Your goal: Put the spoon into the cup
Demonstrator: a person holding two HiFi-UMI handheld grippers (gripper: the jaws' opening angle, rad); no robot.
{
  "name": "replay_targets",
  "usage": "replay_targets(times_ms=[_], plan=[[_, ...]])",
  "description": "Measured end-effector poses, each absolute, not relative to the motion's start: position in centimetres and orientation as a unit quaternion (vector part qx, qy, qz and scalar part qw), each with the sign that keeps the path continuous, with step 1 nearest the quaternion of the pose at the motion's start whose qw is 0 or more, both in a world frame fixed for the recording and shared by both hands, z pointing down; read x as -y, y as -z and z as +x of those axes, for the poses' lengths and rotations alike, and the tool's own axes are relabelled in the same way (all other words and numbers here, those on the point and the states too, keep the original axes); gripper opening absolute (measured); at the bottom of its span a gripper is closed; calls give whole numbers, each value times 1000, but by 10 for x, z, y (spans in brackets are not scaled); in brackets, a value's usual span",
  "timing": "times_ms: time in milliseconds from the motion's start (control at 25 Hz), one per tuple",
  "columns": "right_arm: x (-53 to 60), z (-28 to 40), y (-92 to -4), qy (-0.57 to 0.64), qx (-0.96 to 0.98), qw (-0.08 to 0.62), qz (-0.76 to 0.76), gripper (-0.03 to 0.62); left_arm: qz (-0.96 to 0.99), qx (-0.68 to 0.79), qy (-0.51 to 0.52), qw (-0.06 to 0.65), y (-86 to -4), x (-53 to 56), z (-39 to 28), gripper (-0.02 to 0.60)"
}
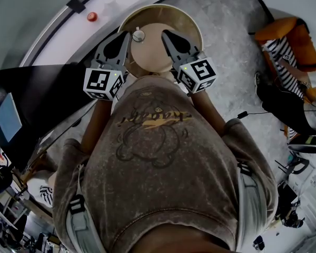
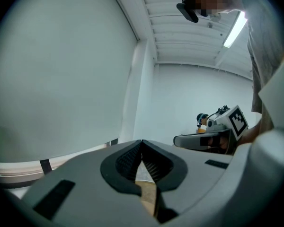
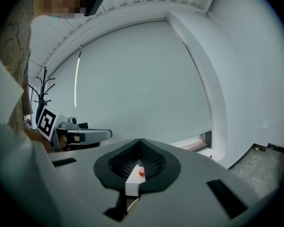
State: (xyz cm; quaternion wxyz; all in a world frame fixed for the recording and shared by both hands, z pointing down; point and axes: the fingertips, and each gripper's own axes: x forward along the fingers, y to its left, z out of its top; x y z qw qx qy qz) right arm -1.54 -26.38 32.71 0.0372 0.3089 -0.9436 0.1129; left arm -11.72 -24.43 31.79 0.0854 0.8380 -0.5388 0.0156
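Jaws of left gripper (image 1: 125,36) and right gripper (image 1: 165,34) closed, empty, above round table (image 1: 192,26).

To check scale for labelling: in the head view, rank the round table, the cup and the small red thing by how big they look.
1. round table
2. cup
3. red thing: only slightly smaller than the cup and probably farther from the camera, so that pair is unsure.

I see a round wooden table (image 1: 192,25) at the top centre of the head view, with a small red object (image 1: 91,17) on the white ledge (image 1: 108,7) to its upper left. A dark screen (image 1: 8,117) sits at the left edge. At the upper right, an orange seat (image 1: 289,30) rests on the grey floor (image 1: 226,73).
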Motion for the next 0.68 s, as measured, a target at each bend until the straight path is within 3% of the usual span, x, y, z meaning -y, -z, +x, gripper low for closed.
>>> replay_targets(times_ms=[680], plan=[[258, -11, -332, -118, 945, 44, 302, 18, 833, 543, -24, 98, -326, 242, -117, 18]])
